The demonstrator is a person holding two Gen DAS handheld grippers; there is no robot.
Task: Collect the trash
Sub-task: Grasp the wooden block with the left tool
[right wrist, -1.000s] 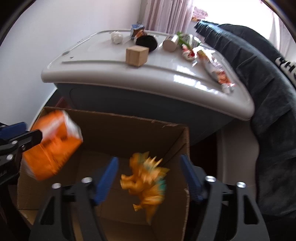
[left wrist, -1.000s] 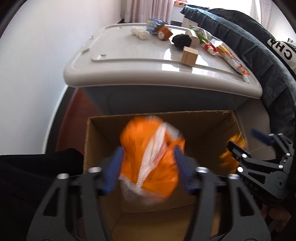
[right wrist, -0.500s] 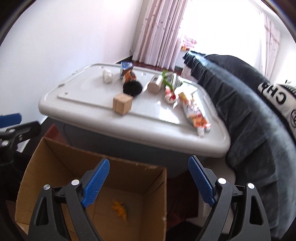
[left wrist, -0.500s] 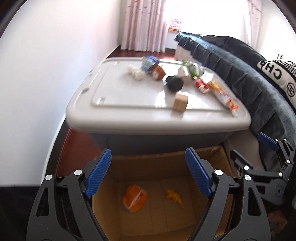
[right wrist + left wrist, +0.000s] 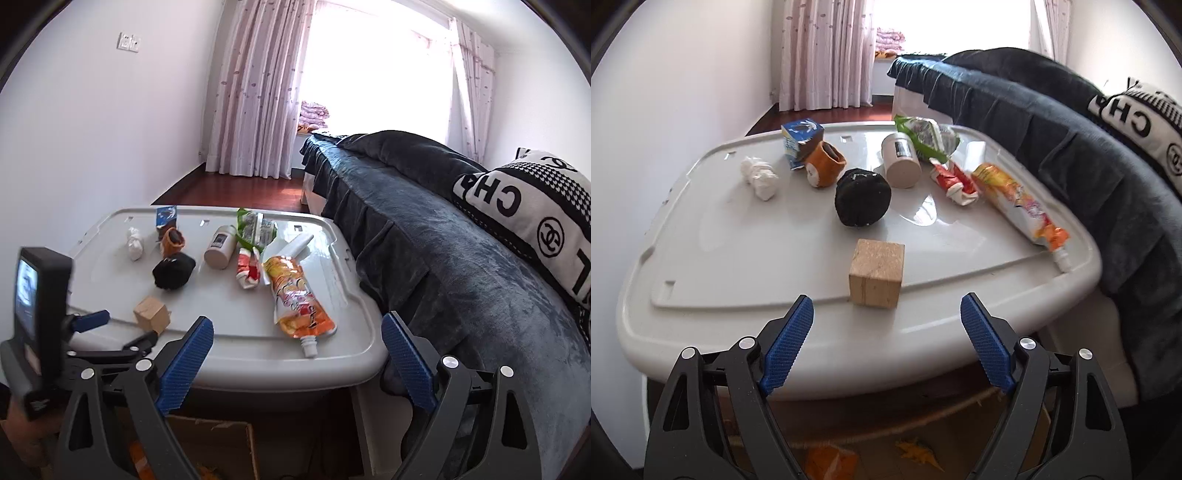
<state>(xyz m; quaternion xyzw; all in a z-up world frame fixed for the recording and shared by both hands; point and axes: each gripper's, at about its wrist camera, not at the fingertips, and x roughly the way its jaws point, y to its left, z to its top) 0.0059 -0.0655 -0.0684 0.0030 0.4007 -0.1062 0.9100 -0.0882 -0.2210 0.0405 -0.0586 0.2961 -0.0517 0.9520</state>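
Note:
Trash lies on a grey bin lid (image 5: 738, 258): a wooden block (image 5: 877, 273) nearest, a black ball (image 5: 862, 197), white crumpled paper (image 5: 760, 177), an orange cup (image 5: 825, 164), a blue carton (image 5: 801, 142), a white bottle (image 5: 900, 160), a red wrapper (image 5: 953, 182) and an orange pouch (image 5: 1015, 201). My left gripper (image 5: 886, 306) is open and empty, just short of the block. My right gripper (image 5: 297, 322) hangs empty over the lid's near edge by the pouch (image 5: 299, 299), its jaws opening. Below, a cardboard box (image 5: 1027, 424) holds an orange packet (image 5: 831, 461) and a toy dinosaur (image 5: 919, 452).
A bed with a dark blanket (image 5: 424, 240) and a black-and-white pillow (image 5: 535, 221) runs along the lid's right side. A white wall stands close on the left. A green wrapper (image 5: 927, 136) lies at the lid's far side. Curtains (image 5: 255, 92) hang at the back.
The orange packet and the toy dinosaur dropped from the grippers into the box. Both grippers then rose from the box toward the lid, with their jaws wider.

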